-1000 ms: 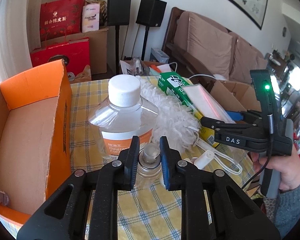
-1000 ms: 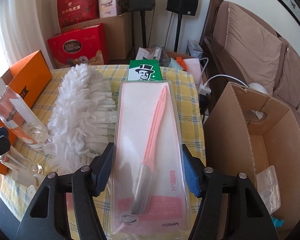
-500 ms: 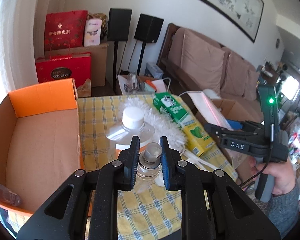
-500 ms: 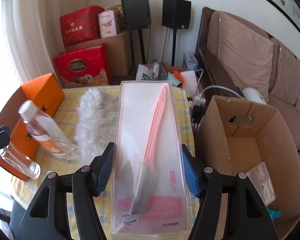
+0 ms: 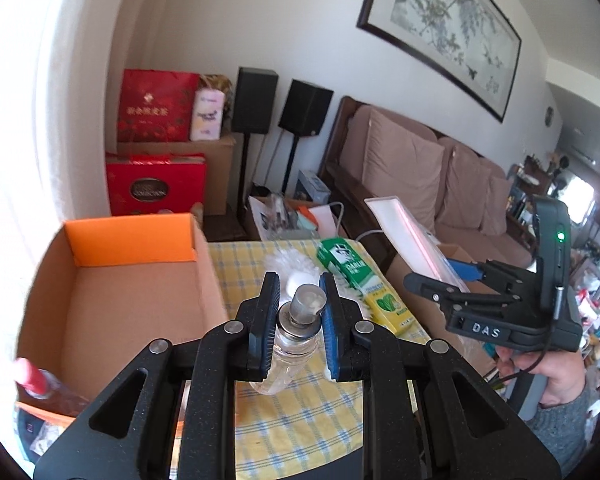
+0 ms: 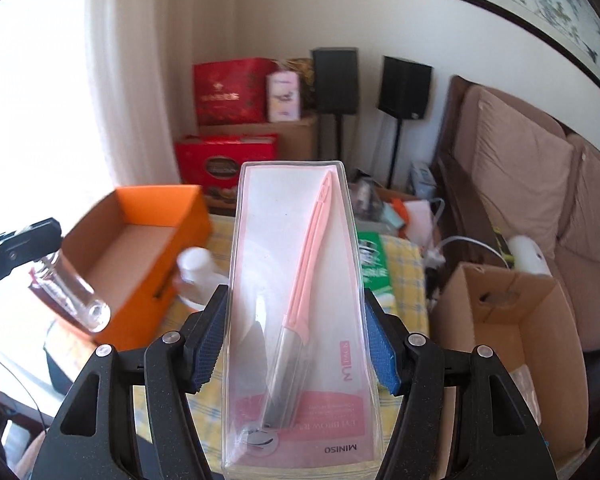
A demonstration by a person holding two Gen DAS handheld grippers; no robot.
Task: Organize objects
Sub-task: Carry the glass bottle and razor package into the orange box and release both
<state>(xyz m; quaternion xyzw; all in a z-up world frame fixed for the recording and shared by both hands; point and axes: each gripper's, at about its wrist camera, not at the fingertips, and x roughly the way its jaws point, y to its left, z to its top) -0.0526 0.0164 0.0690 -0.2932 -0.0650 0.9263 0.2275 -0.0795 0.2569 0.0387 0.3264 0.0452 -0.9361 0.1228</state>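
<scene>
A brown sofa point(image 5: 440, 168) lines the right wall under a framed painting point(image 5: 448, 20). Two black speakers point(image 5: 256, 100) stand in the far corner beside red gift bags point(image 5: 156, 106) stacked on cardboard boxes point(image 5: 220, 168).

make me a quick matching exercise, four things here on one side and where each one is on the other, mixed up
Things:
1. small glass bottle
2. razor pack
3. green carton
4. orange box

Places:
A. lying on the checked tablecloth
B. clamped in the right hand-held gripper
C. at the table's left edge, open
D. clamped in the left hand-held gripper

Pairs: 1-D, 2-B, 3-A, 4-C
</scene>
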